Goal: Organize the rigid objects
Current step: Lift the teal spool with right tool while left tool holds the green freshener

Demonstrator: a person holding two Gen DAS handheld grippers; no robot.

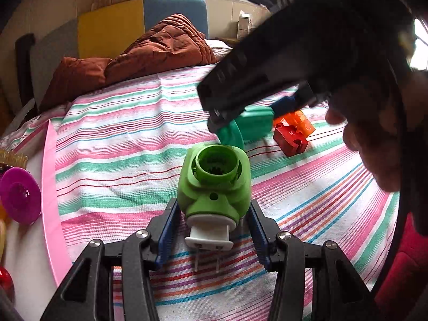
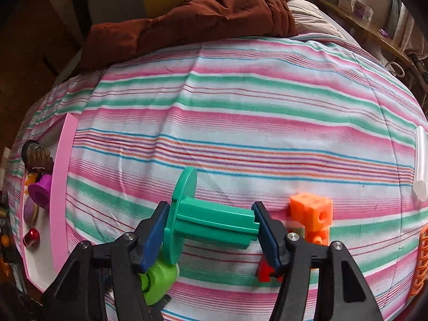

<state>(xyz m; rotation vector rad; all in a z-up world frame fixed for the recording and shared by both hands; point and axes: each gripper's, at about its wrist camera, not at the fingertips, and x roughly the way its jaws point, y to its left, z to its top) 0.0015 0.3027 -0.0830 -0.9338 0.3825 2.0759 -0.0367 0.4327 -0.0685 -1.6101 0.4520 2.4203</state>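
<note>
My left gripper (image 1: 212, 231) is shut on a light green plug-in device (image 1: 214, 179) with a white plug base and two prongs, held just above the striped bed. It also shows in the right wrist view (image 2: 160, 281), low between the fingers. My right gripper (image 2: 211, 227) is shut on a teal spool (image 2: 211, 220) with a round flange, gripped end to end. In the left wrist view the spool (image 1: 248, 125) hangs just above and behind the green device, under the right gripper (image 1: 256, 93).
A pink-rimmed white tray (image 2: 60, 187) at the left holds a purple funnel (image 2: 40, 191), a red ball (image 2: 31, 237) and other small items. Orange cubes (image 2: 311, 211) and a red block (image 1: 290, 140) lie on the bed. A brown quilt (image 2: 203, 16) lies at the back. A clear tube (image 2: 420, 165) lies at the right.
</note>
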